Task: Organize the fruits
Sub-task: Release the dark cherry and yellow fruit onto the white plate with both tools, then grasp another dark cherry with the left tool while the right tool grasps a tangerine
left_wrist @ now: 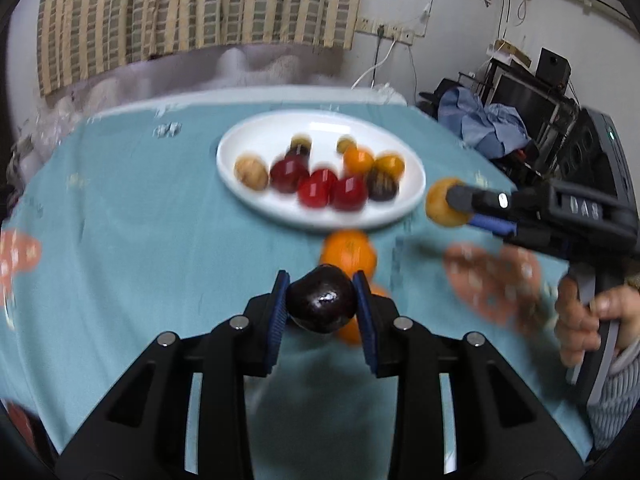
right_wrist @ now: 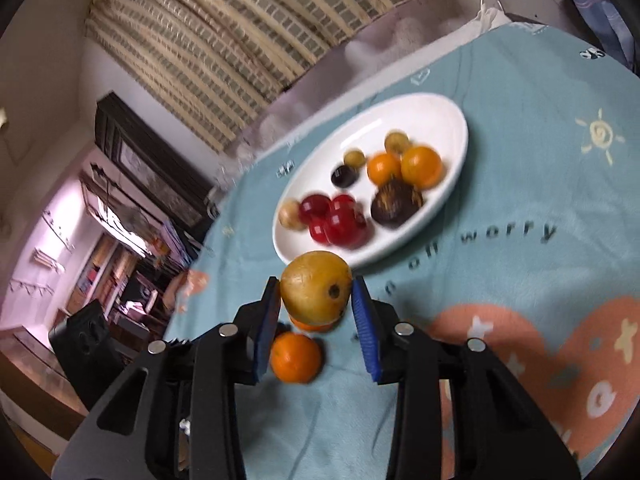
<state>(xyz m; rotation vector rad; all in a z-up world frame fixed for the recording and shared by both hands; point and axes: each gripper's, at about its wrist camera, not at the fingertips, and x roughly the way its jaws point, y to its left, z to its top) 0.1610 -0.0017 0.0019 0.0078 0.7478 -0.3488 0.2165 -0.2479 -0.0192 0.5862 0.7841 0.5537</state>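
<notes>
Nearest the lens, our left gripper (left_wrist: 321,308) has its blue pads pinching a glossy, dark purple plum-like fruit (left_wrist: 322,304), held above the teal printed tablecloth (left_wrist: 132,248). Our right gripper (right_wrist: 316,304) pinches a round yellow-brown fruit (right_wrist: 315,286) the same way, just off the near rim of the white oval ceramic plate (right_wrist: 452,120), which sits toward the cloth's far edge.

What could go wrong: both fruits are smooth and round and gripped only at their sides, so a jolt could squirt one out to roll off the cloth's edge. Both grippers also seem bound for the same plate and could knock together, or a dropped fruit could scatter those already there.

Counting (motion blur makes this approximate): two grippers, two held fruits, one plate. On the plate we see three red fruits, two orange, one large dark one, one tan one at its left end and three small ones. Two loose oranges (right_wrist: 296,357) lie on the cloth under the grippers.
</notes>
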